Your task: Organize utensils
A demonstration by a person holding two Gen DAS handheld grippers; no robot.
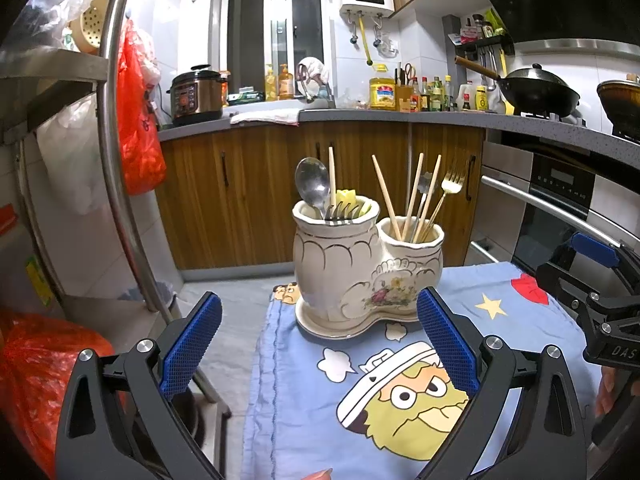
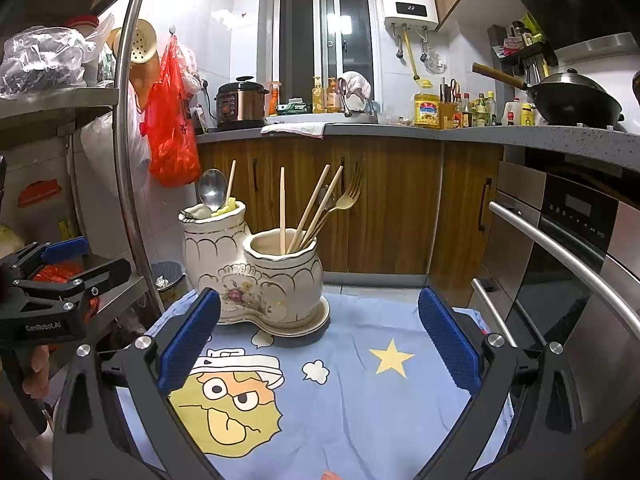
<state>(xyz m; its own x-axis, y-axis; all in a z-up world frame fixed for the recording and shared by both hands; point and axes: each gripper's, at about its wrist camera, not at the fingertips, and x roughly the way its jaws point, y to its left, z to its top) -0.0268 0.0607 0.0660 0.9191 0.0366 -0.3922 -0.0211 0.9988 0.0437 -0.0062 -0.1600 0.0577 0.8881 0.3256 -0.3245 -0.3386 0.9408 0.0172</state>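
A cream ceramic double utensil holder point(image 1: 360, 268) point(image 2: 256, 276) stands on a blue cartoon cloth point(image 1: 400, 392) point(image 2: 352, 364). Its taller pot holds a steel spoon point(image 1: 312, 184) point(image 2: 212, 194), one chopstick, forks and a yellow item. The shorter pot holds several wooden chopsticks point(image 1: 386, 196) point(image 2: 308, 208) and a gold fork point(image 1: 450, 184) point(image 2: 348, 200). My left gripper point(image 1: 320, 320) is open just short of the holder, nothing between its blue pads. My right gripper point(image 2: 320, 316) is open too, the holder to its left front. Each gripper shows at the other view's edge.
A steel rack point(image 2: 128, 128) with red plastic bags point(image 2: 172, 128) stands to the left, a small bin point(image 2: 168, 276) at its foot. Wooden cabinets point(image 2: 380, 200) and a crowded counter lie behind. An oven with bar handles point(image 2: 560, 240) is at the right.
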